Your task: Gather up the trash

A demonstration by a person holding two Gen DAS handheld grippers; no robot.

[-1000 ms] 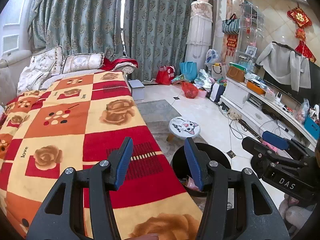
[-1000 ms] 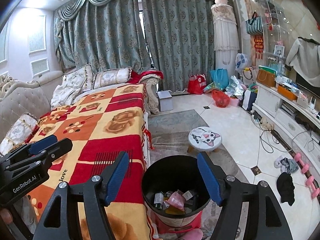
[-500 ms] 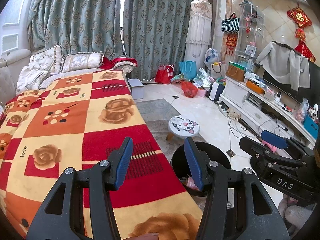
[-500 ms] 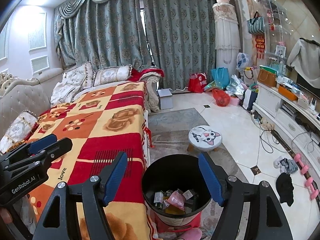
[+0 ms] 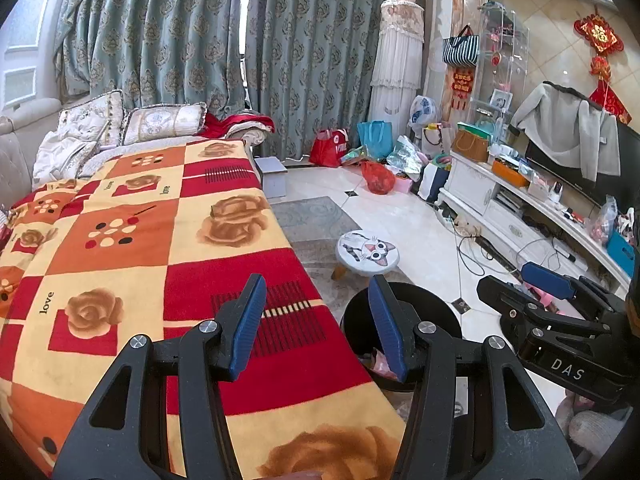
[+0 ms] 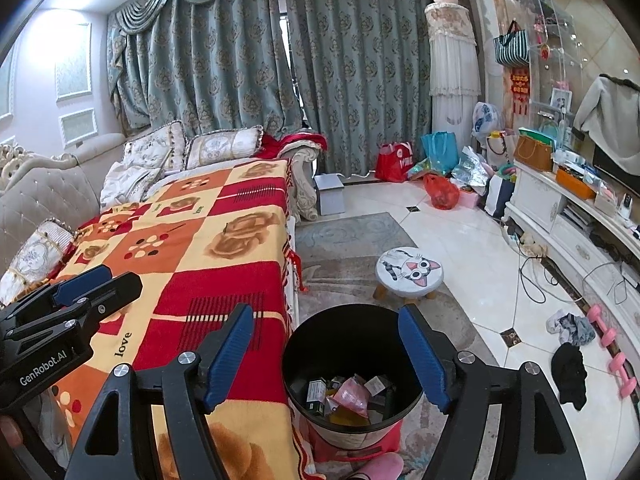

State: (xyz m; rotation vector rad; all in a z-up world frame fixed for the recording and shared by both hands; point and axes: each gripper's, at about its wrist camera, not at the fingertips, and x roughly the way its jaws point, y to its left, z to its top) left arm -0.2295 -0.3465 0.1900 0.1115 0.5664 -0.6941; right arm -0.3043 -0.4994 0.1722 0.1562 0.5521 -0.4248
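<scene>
A black round trash bin (image 6: 340,332) stands on the rug beside the sofa, directly below my right gripper (image 6: 326,356). That gripper is open and holds nothing. Inside the bin lies mixed trash (image 6: 352,394): a pink wrapper, small boxes and packets. In the left wrist view the bin (image 5: 432,304) shows behind the right finger of my left gripper (image 5: 316,320), which hovers open and empty over the blanket's edge. Each gripper appears in the other's view: the right gripper (image 5: 552,312) at the right, the left gripper (image 6: 72,312) at the left.
A red, orange and yellow blanket (image 6: 208,248) covers the sofa on the left. A cat-face stool (image 6: 408,272) stands just beyond the bin. A pink slipper (image 6: 380,470), pink dumbbells (image 6: 612,340) and dark clothes (image 6: 568,364) lie on the tile floor. Bags (image 6: 440,192) crowd the curtain's foot.
The right gripper's jaws have spread a touch wider over the bin. Both hands have stayed in place, and the left gripper looks the same.
</scene>
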